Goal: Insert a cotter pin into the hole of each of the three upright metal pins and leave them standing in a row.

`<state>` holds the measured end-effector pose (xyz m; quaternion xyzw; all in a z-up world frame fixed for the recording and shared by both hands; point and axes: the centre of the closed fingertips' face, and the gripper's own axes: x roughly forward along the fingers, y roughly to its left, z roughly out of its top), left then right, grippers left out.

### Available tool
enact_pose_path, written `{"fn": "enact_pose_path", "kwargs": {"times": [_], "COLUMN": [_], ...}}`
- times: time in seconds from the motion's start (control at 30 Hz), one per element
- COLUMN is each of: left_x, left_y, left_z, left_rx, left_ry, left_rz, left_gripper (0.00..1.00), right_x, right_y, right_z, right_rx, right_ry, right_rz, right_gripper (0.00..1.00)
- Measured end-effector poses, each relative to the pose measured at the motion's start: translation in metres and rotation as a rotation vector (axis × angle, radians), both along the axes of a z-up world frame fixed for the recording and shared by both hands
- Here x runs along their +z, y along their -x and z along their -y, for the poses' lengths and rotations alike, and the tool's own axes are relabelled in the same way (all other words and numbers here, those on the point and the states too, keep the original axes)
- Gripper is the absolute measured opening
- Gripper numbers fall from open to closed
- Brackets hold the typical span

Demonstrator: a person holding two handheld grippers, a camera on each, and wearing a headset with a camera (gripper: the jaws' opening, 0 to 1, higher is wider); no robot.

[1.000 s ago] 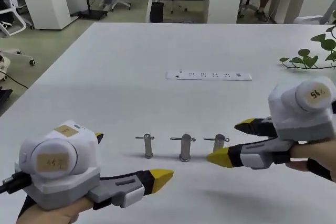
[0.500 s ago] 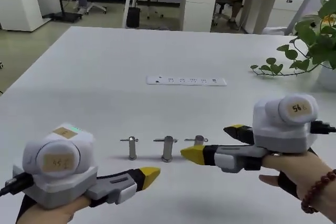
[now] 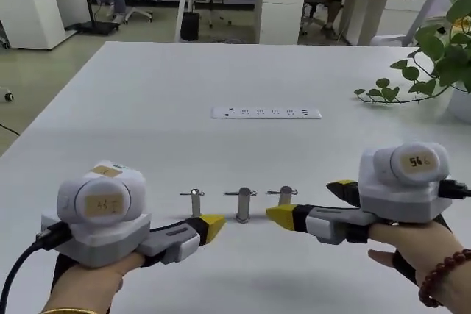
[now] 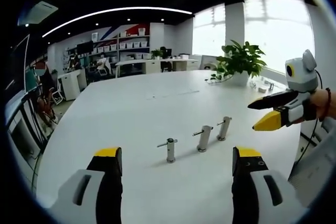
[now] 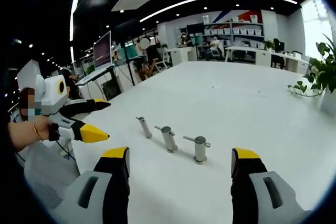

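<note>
- On the table (image 3: 147, 108), between both grippers, three metal pins (image 3: 243, 206) stand upright in a row, each seemingly with a cotter pin (image 3: 193, 193) crosswise through its top.
- Left gripper (image 4: 176, 155) and right gripper (image 3: 310, 200): fingers (image 4: 107, 182) spread apart, holding nothing.
- Likely remaining: pull both away level and outward, tips clear of the end pins so none topples.
- Right gripper's round label (image 3: 419, 161) reads roughly "56"; the rest is blurred.
</note>
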<state>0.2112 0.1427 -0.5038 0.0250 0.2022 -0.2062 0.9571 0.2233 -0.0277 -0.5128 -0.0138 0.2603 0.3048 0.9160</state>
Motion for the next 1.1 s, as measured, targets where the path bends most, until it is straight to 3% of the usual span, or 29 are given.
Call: {"fn": "enact_pose_path", "kwargs": {"times": [0.13,0.37,0.47,1.1], "left_x": [0.0,-0.001,-0.002,-0.005], "left_y": [0.0,0.0,0.0,0.006], "left_z": [-0.003,-0.003,-0.002,-0.007], "left_rx": [0.008,-0.005,-0.007,0.004], "left_ry": [0.002,-0.009,-0.011,0.001], "left_rz": [-0.002,-0.002,-0.007,-0.026], "left_gripper": [0.85,0.85,0.85,0.83], "right_x": [-0.002,-0.005,-0.005,0.008], "right_y": [0.002,0.007,0.009,0.006], "right_z": [-0.002,0.002,0.0,-0.013], "right_rx": [-0.013,-0.035,-0.055,-0.047], "right_ry": [0.005,0.071,0.019,-0.041], "right_rz": [0.003,0.012,-0.003,0.015], "right_gripper": [0.77,0.74,0.75,0.75]}}
